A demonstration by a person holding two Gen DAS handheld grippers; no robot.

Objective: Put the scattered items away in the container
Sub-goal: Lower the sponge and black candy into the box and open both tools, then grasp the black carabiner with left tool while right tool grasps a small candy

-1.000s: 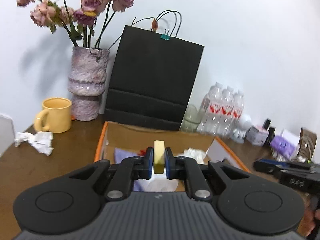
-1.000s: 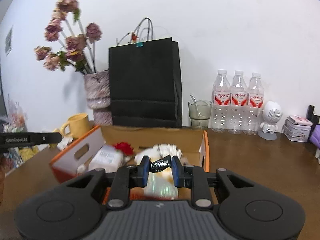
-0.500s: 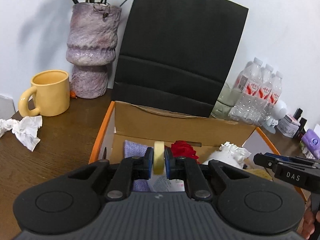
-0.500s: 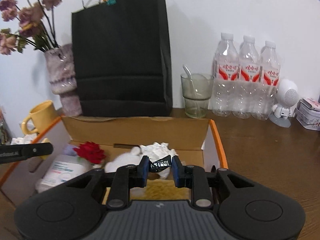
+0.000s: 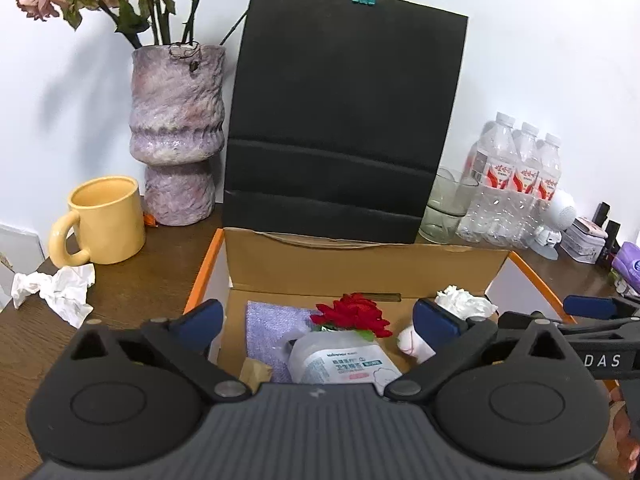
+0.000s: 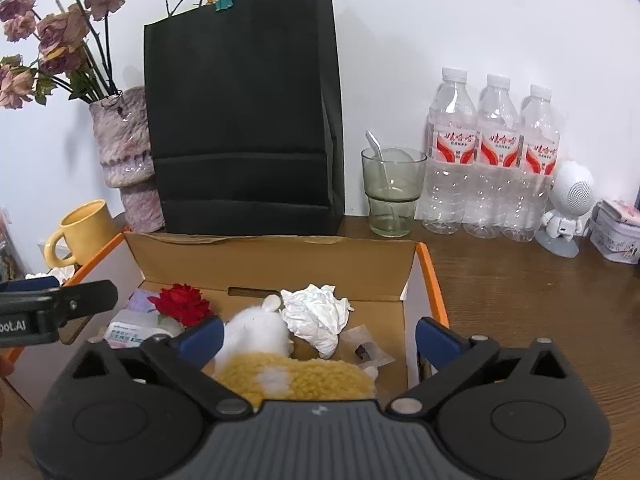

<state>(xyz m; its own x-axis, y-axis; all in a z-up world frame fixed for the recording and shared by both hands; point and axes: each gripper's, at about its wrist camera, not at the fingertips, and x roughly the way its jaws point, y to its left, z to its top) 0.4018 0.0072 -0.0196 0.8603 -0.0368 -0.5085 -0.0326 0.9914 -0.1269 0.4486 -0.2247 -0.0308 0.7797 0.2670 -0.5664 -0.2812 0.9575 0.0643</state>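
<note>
1. The left gripper hangs over the near left part of the orange-edged cardboard box. Its jaws are swinging open, wide apart, with nothing pinched between them.
2. The right gripper hangs over the near right part of the same box. Its jaws are swinging open too, and they grip nothing.
3. The box sits in the middle of the brown wooden table, with its back flap standing up.
4. Inside the box, a red cloth flower lies near the back wall, touching a white plastic pack with blue print.
5. A purple knitted cloth lies flat by the left wall of the box.
6. A crumpled white tissue sits near the back right of the box, next to a fluffy white and yellow toy.
7. A small clear wrapper with something dark in it lies by the right wall.
8. Another crumpled white tissue is outside the box, near the left edge of the table, just in front of a yellow mug.
9. A tall black paper bag stands right behind the box, and a purple stone-look vase with dried pink roses stands at the back left.
10. Three clear water bottles and a green glass with a spoon stand at the back right.
</note>
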